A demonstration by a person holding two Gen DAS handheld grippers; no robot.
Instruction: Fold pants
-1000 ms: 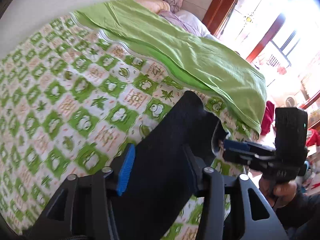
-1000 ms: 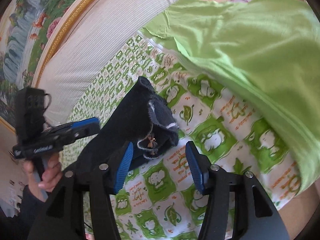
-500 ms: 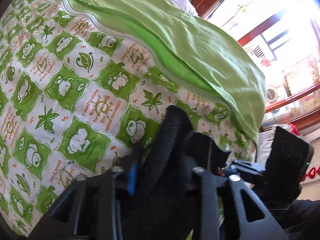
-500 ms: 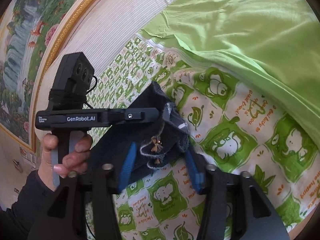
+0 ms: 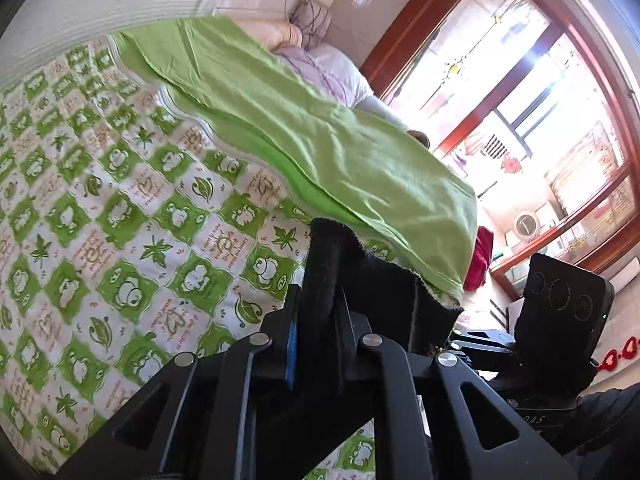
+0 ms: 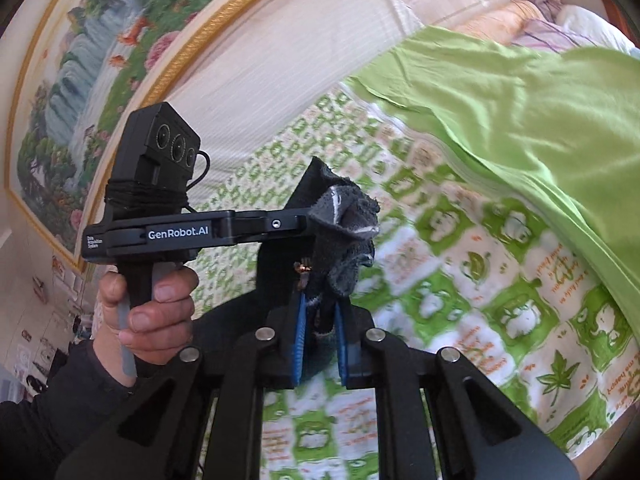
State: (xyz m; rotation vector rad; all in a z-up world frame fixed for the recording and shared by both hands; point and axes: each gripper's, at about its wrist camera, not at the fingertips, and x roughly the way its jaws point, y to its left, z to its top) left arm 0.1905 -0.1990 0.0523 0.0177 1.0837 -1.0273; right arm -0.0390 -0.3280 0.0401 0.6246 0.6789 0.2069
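The black pants [image 5: 372, 284] hang bunched above the green patterned quilt [image 5: 120, 216]. My left gripper [image 5: 316, 344] is shut on one edge of the black pants, held up off the bed. My right gripper [image 6: 322, 344] is shut on the waist end of the pants [image 6: 344, 240], where a grey lining and a small metal clasp show. In the right wrist view the left gripper [image 6: 304, 222] comes in from the left, clamped on the same fabric. The rest of the pants hangs below, hidden by the gripper bodies.
A plain green blanket [image 5: 320, 140] lies along the far side of the bed, with pillows [image 5: 320, 52] beyond it. A framed painting [image 6: 100, 60] hangs on the wall. A large window with a red frame [image 5: 540, 100] is at the right.
Both grippers went from open around the pants to shut on them, then lifted the fabric up off the quilt. The two grippers came close together.
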